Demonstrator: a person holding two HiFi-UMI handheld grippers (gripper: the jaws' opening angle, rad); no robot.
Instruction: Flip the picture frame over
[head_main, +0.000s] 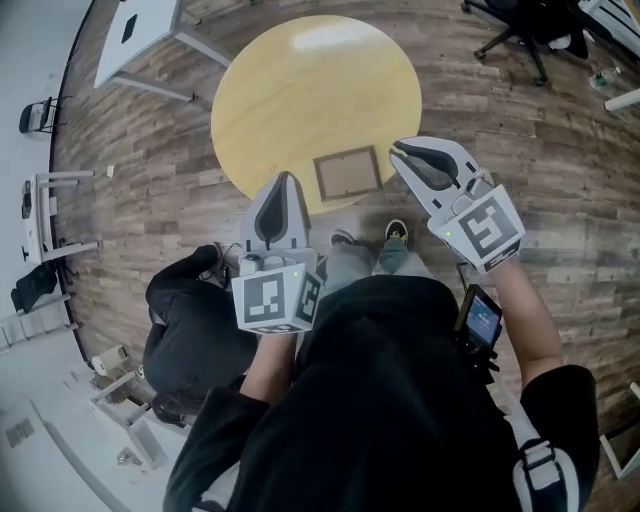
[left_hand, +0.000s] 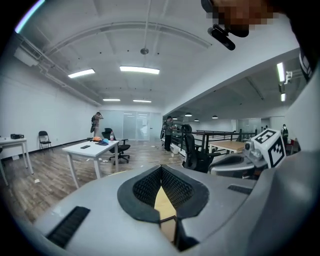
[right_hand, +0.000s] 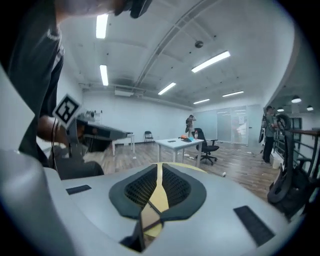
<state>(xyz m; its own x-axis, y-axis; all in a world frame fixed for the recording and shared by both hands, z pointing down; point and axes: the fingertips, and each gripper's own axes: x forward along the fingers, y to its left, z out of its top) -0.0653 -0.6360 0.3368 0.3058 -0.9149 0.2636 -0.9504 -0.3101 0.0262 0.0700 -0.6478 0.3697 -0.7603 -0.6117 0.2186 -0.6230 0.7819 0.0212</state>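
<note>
The picture frame (head_main: 347, 172), a thin brown rim round a tan panel, lies flat on the round yellow table (head_main: 300, 80), close to its near edge. My left gripper (head_main: 286, 180) hovers at the table's edge just left of the frame, shut with nothing in it. My right gripper (head_main: 398, 149) hangs just right of the frame's far right corner, also shut and holding nothing. Neither touches the frame. In the left gripper view the pads (left_hand: 145, 187) meet at the tip. In the right gripper view, part of the frame (right_hand: 146, 216) shows through the gap behind the pads.
A black bag (head_main: 190, 320) sits on the wood floor at my left, beside my feet (head_main: 395, 232). A white desk (head_main: 140, 35) stands beyond the table to the left, and an office chair (head_main: 520, 25) at the far right. Two people stand far off in the room.
</note>
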